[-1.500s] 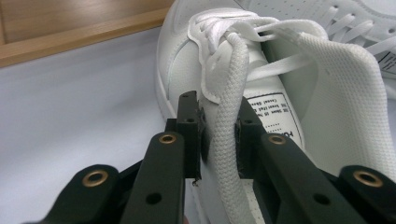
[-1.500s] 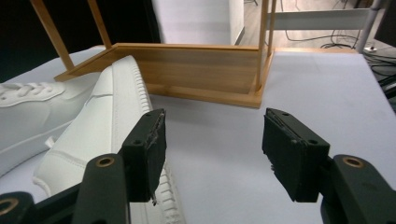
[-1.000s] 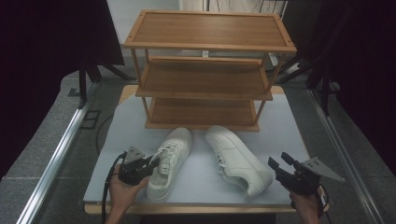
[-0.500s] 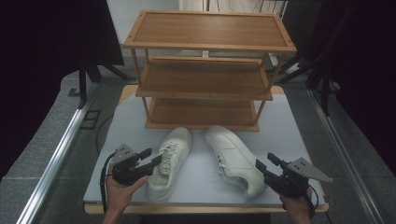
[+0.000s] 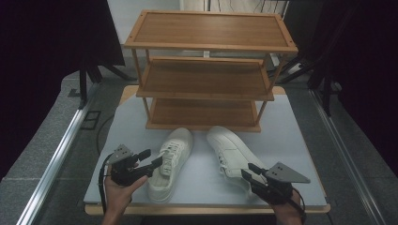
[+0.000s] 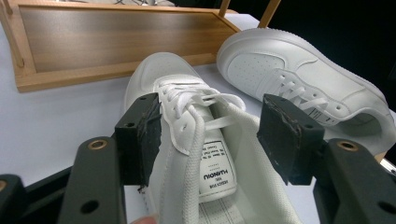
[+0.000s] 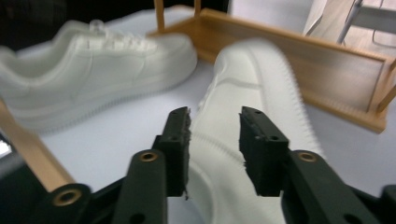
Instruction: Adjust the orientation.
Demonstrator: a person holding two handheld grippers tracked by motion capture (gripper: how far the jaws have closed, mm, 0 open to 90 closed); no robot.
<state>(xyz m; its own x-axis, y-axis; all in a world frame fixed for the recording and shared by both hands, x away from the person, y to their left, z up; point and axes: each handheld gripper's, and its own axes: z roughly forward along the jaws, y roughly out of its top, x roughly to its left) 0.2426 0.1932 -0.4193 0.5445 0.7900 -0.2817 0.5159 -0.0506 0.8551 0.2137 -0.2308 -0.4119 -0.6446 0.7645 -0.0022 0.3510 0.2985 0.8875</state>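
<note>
Two white sneakers lie toes-forward on the grey table, in front of a wooden rack. The left shoe (image 5: 170,161) has my left gripper (image 5: 151,157) at its left side near the heel. In the left gripper view the open jaws (image 6: 212,135) straddle this shoe's collar and tongue (image 6: 187,107); I cannot tell if the pads touch it. The right shoe (image 5: 230,151) has my right gripper (image 5: 248,169) at its heel. In the right gripper view the gripper (image 7: 215,144) is open with a narrower gap over that shoe's heel (image 7: 252,93).
A three-shelf wooden shoe rack (image 5: 206,65) stands behind the shoes, its bottom shelf (image 6: 116,37) close to their toes. The table's front edge (image 5: 206,208) runs just before my hands. A metal rail (image 5: 56,159) lies on the floor at left.
Both grippers have moved forward and inward towards the shoes. The left one now reaches the left shoe's collar; the right one has come up to the right shoe's heel.
</note>
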